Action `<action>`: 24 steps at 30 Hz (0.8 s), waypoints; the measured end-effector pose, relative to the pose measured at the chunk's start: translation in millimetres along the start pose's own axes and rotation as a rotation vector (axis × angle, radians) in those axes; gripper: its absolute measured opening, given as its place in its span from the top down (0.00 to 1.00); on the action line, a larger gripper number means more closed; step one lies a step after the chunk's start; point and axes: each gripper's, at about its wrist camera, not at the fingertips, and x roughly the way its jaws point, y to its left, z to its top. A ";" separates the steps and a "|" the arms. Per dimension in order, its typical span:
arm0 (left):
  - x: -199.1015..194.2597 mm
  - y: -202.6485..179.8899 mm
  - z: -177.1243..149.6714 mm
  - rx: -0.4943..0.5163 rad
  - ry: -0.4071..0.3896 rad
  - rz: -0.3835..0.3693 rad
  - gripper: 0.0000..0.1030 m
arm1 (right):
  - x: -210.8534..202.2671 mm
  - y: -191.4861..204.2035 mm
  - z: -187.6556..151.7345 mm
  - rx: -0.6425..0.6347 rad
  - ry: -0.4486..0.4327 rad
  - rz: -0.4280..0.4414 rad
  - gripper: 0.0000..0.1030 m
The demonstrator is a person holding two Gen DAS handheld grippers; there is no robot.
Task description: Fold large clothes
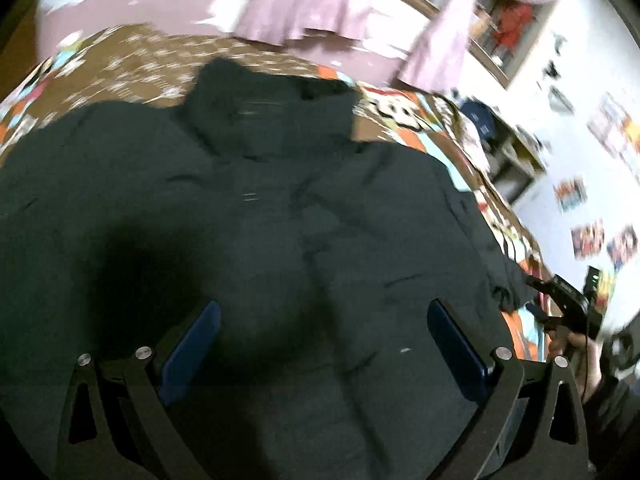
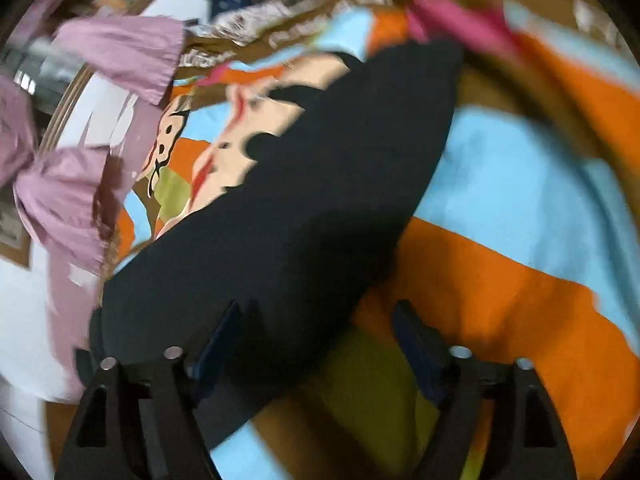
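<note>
A dark hooded jacket (image 1: 248, 208) lies spread flat on a bed under a bright cartoon-print bedspread (image 2: 500, 272), its hood toward the far side; one dark sleeve (image 2: 304, 208) reaches across the orange and blue print. The left gripper (image 1: 324, 344) hangs released over the jacket's body, and the right gripper (image 2: 316, 340) is released over the sleeve's edge, pads clear of cloth. Pink curtains (image 1: 312, 4) hang beyond the bed, and small pictures (image 1: 600, 216) dot the white wall at right, too blurred to read.

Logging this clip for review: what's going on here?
A person with a gripper in each hand is folding a dark jacket spread on a colourful bedspread. The left gripper hangs open above the jacket, holding nothing. The right gripper is also open, over the jacket's edge.
</note>
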 end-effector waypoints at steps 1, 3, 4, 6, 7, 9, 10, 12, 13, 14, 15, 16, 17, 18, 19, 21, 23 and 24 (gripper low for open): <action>8.1 -15.2 0.0 0.042 -0.002 -0.004 0.02 | 11.4 -9.0 7.9 0.022 0.022 0.027 0.23; 28.6 -36.0 0.3 0.083 -0.011 -0.003 0.02 | 13.5 -14.3 13.3 0.063 -0.013 0.075 0.23; 36.7 -42.9 0.6 0.078 -0.012 -0.008 0.02 | 12.7 -14.3 15.7 0.073 -0.030 0.093 0.23; 59.2 -47.9 -0.5 0.022 0.006 -0.037 0.02 | 13.0 -8.1 24.3 0.066 -0.046 0.121 0.35; 70.0 -48.3 -1.4 -0.011 0.021 -0.056 0.02 | 12.5 -3.4 27.8 0.049 -0.051 0.122 0.56; 87.9 -46.9 -2.9 -0.058 0.047 -0.066 0.02 | 7.3 10.4 35.5 -0.018 -0.065 0.088 0.83; 94.9 -46.3 -2.7 -0.064 0.053 -0.052 0.02 | -0.1 18.3 37.5 -0.059 -0.095 0.075 0.86; 107.8 -52.3 -5.4 -0.021 0.073 0.005 0.02 | -19.4 37.6 36.8 -0.141 -0.168 0.067 0.90; 112.6 -56.8 -5.2 0.013 0.085 0.038 0.02 | -30.6 51.2 34.6 -0.198 -0.212 0.052 0.91; 115.7 -61.6 -5.8 0.044 0.096 0.067 0.02 | -47.7 76.0 31.8 -0.293 -0.278 0.040 0.92; 120.5 -69.8 -8.2 0.099 0.110 0.117 0.02 | -59.9 93.9 26.5 -0.366 -0.322 0.039 0.92; 121.7 -73.7 -9.4 0.121 0.111 0.138 0.02 | -74.0 115.5 19.3 -0.455 -0.371 0.037 0.92; 121.2 -74.2 -9.0 0.126 0.108 0.140 0.02 | -90.8 148.0 6.4 -0.576 -0.433 0.045 0.92; 118.9 -72.4 -10.1 0.117 0.104 0.126 0.02 | -102.3 167.2 -6.9 -0.655 -0.468 0.060 0.92; 113.4 -67.6 -10.9 0.094 0.099 0.094 0.02 | -109.5 192.6 -21.6 -0.738 -0.501 0.079 0.92; 95.9 -55.3 -12.1 0.037 0.090 0.031 0.02 | -125.0 239.7 -63.6 -0.918 -0.563 0.133 0.92; 70.0 -42.2 -10.7 0.011 0.074 -0.005 0.02 | -132.6 277.9 -117.1 -1.114 -0.612 0.197 0.93; 56.9 -36.8 -9.1 0.010 0.062 -0.006 0.02 | -132.5 288.0 -140.7 -1.194 -0.621 0.218 0.93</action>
